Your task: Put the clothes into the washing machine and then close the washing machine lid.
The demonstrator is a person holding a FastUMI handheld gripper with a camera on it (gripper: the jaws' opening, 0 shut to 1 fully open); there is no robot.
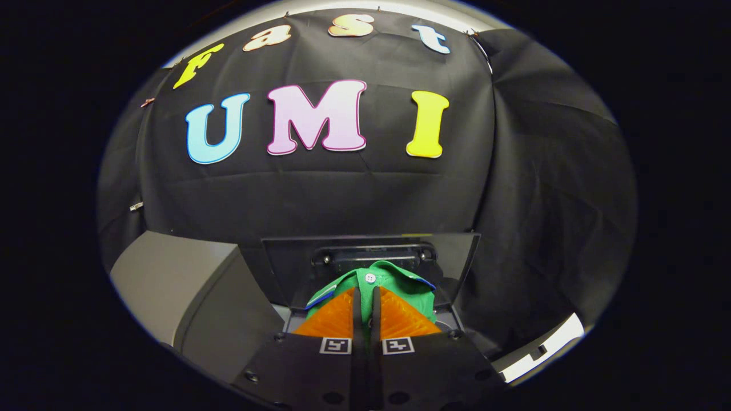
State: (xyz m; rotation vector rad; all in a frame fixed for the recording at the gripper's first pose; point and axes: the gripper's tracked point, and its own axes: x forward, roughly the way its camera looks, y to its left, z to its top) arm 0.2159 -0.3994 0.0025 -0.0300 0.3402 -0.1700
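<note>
Gripper view: green buttoned shirt (374,282) pinched.

Setting: recording booth staged as a laundry corner. Evidence: black cloth wall (354,194), creased and pinned along its top edge, wrapping round on the right; grey washing machine (188,291) standing against it, dark lid (457,257) raised upright; green garment (400,285) at the opening, pinched between the orange fingers (334,317) of the tool (365,314).
</note>
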